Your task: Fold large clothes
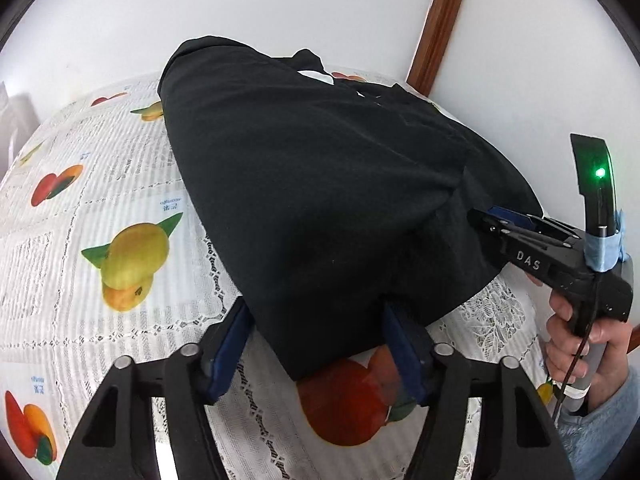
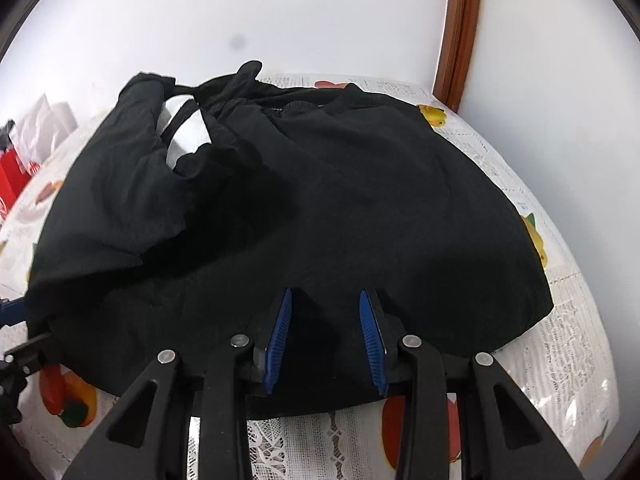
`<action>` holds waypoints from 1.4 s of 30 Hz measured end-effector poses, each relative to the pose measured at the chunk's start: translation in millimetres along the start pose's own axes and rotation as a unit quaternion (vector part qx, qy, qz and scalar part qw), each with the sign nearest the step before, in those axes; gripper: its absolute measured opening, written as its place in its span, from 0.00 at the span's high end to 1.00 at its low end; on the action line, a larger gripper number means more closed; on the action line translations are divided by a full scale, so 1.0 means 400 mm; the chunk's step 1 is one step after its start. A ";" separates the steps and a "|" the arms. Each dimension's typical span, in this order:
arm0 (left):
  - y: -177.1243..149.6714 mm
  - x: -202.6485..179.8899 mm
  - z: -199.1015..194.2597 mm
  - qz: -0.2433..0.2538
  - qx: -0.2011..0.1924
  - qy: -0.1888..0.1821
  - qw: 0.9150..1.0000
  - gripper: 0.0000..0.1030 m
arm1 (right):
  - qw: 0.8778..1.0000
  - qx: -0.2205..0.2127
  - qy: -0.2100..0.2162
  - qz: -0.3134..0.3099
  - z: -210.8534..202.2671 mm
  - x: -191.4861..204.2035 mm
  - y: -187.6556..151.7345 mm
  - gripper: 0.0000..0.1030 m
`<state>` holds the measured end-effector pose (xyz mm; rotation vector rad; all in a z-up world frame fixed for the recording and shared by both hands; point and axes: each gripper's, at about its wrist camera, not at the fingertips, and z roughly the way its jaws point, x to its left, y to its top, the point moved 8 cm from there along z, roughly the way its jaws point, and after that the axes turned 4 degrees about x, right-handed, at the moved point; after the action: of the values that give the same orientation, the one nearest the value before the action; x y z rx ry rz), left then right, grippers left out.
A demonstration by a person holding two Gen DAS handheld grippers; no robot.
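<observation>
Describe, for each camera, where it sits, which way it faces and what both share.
Left wrist: on the left hand-held gripper, facing down over the black garment; shows the person's hand holding the right hand-held gripper.
Right wrist: on the right hand-held gripper, facing down across the garment toward the wall.
Shared: garment, fruit-print tablecloth, wooden trim.

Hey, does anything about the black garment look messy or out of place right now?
Yes. The black garment lies mostly flat on the fruit-print tablecloth, but its far left part is bunched and twisted, with a white patch showing through a gap. Nothing looks spilled or damaged.
</observation>
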<state>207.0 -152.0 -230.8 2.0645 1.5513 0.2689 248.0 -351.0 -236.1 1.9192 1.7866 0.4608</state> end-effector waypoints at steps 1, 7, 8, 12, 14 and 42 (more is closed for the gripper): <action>-0.003 0.004 -0.005 -0.003 -0.001 0.002 1.000 0.52 | 1.000 0.000 -0.003 -0.003 -0.004 0.003 -0.003 0.66; -0.013 0.056 -0.025 -0.039 0.004 -0.024 0.999 0.81 | 1.000 0.000 -0.028 -0.004 -0.007 0.025 -0.008 0.66; -0.016 0.062 -0.031 -0.039 0.001 -0.022 0.999 0.83 | 0.999 0.000 -0.032 -0.006 -0.008 0.033 -0.007 0.66; -0.023 0.098 -0.052 -0.046 -0.006 -0.016 0.999 0.90 | 0.999 0.001 -0.033 -0.005 -0.013 0.071 -0.005 0.66; -0.027 0.122 -0.059 -0.052 -0.004 -0.018 0.998 0.91 | 1.000 0.001 -0.026 -0.001 -0.017 0.090 -0.006 0.66; -0.133 0.376 -0.180 -0.068 -0.007 0.005 0.998 0.92 | 0.998 -0.023 0.057 -0.032 -0.115 0.324 0.018 0.34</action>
<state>177.5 20.2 -222.1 1.9390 1.6840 0.2386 241.1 -217.2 -203.4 1.8309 1.8868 0.5939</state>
